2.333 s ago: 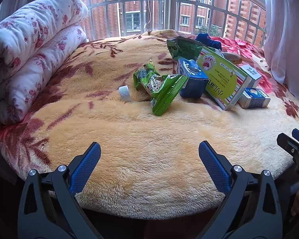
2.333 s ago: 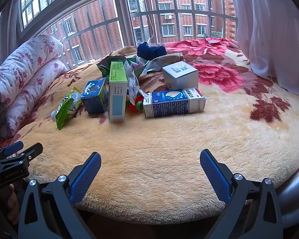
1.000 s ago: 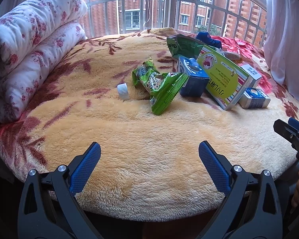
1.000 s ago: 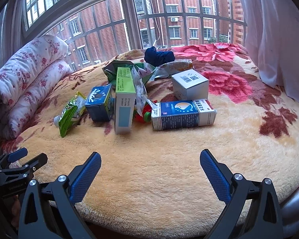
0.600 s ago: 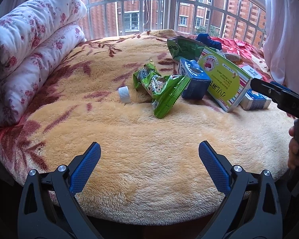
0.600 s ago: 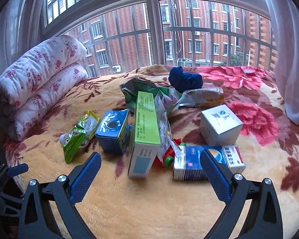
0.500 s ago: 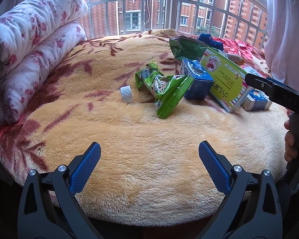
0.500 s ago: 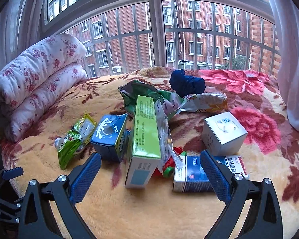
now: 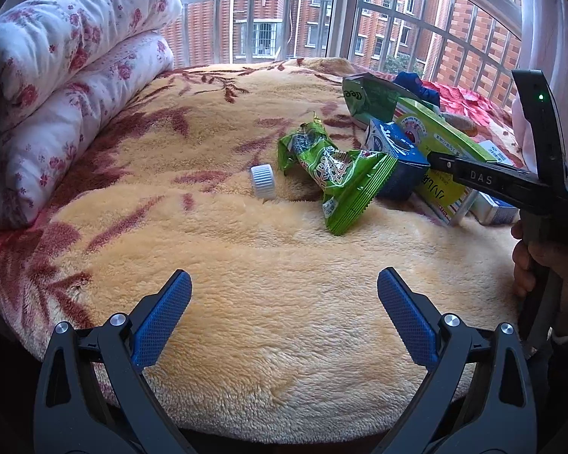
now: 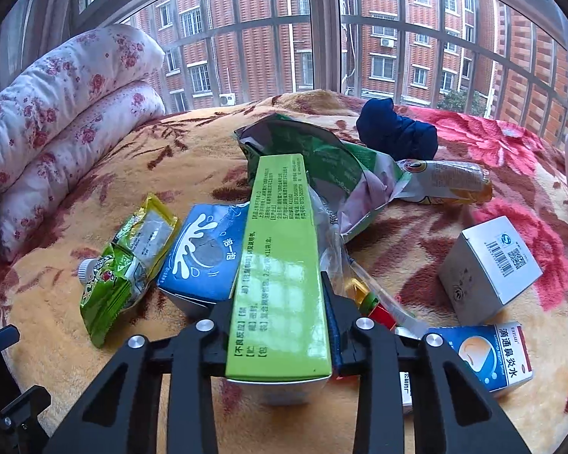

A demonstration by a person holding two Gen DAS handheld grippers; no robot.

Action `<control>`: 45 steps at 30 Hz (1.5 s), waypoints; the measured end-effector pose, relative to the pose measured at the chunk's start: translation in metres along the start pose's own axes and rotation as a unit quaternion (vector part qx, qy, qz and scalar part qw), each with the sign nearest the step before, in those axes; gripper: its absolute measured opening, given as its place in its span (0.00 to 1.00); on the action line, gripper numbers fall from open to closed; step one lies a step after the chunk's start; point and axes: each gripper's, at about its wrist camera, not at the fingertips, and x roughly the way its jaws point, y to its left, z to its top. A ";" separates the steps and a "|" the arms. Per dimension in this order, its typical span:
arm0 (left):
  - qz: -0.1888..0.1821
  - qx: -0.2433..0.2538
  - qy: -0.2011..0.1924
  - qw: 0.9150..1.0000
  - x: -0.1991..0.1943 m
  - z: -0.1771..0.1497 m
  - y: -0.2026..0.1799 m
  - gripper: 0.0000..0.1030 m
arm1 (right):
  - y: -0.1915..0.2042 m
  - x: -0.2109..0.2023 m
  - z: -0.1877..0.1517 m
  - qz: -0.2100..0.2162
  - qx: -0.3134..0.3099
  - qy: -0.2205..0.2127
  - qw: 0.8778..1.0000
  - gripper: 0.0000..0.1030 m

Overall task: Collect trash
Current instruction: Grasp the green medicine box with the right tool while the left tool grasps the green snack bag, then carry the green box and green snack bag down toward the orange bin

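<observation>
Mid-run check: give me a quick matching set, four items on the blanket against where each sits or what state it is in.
Items:
1. green box
2. white bottle cap
3. navy cloth
4. left hand-held gripper

States:
A. open, holding nothing
B. bunched up near the window
C. clamped in the right hand-held gripper
D. on the blanket left of the green snack wrapper

Pairs: 1-C, 2-D, 3-B, 4-A

Floral quilt (image 9: 64, 60) rolled beside plush blanket (image 9: 246, 249).

right gripper (image 9: 484, 181): "DAS" | blue-white box (image 10: 488, 355): "滴通鼻炎水" | blue carton (image 10: 204, 253): "泡一泡"
</observation>
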 end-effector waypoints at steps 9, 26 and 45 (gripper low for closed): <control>-0.020 0.000 0.001 1.000 -0.002 0.006 -0.004 0.93 | -0.007 -0.067 -0.010 0.029 0.008 -0.055 0.998 0.27; 0.013 0.145 0.019 0.989 0.070 0.066 -0.063 0.93 | -0.047 -0.164 -0.068 0.016 0.058 -0.104 0.993 0.28; -0.026 0.129 -0.037 0.991 0.055 0.083 -0.043 0.37 | -0.053 -0.161 -0.076 0.026 0.084 -0.107 0.990 0.28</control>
